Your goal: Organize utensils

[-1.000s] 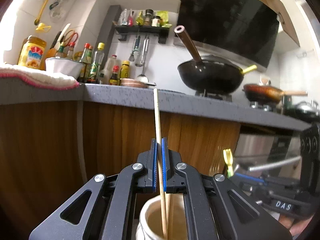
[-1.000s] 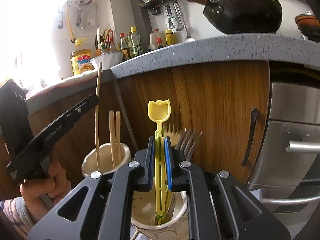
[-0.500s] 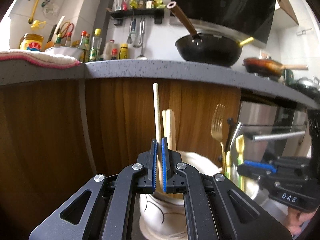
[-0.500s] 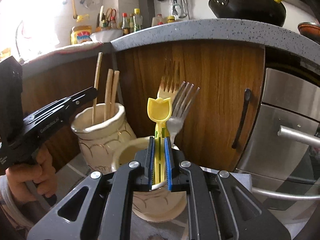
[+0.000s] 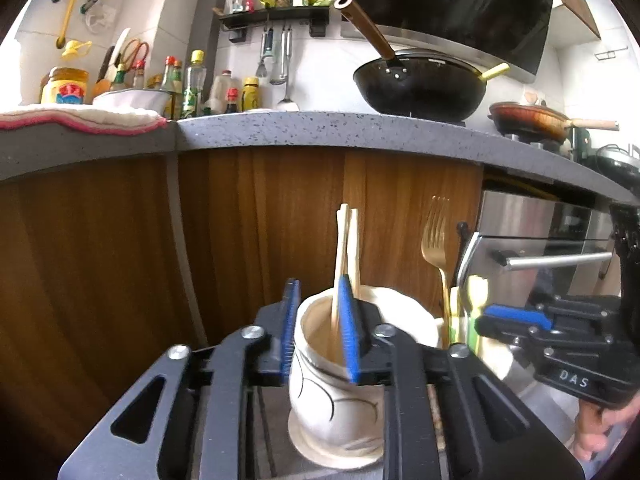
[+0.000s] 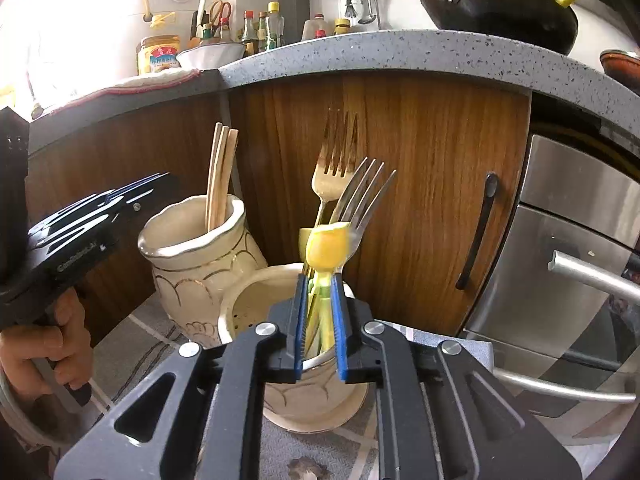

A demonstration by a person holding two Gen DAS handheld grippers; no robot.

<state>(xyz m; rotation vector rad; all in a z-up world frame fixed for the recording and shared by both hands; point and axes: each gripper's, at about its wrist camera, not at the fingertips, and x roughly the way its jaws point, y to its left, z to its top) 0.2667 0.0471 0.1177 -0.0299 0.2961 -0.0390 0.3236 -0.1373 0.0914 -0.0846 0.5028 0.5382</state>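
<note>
Fingers of the left gripper (image 5: pixel 318 322) are standing apart, having just been opening, with nothing pressed between the blue pads; they are straddling the near rim of the left jar (image 5: pixel 340 392), a cream jar with dark curved lines, and three wooden chopsticks (image 5: pixel 347 248) are standing inside it, leaning against its far wall; just right of that jar, a second cream jar (image 6: pixel 280 320) is holding a gold fork (image 6: pixel 334 168), a silver fork (image 6: pixel 366 196) and a yellow utensil (image 6: pixel 327 246) with a tulip-shaped top, blurred in the right wrist view; the right gripper (image 6: pixel 318 320) is sitting over this jar's near rim, its fingers narrowly parted after just opening; the yellow handle is standing between the pads, apparently not pressed by them; both jars are resting on a grey patterned surface (image 6: pixel 132 356) in front of a wooden cabinet (image 6: pixel 420 184); at far left, a hand (image 6: pixel 48 344) is holding the left gripper's grip.
</note>
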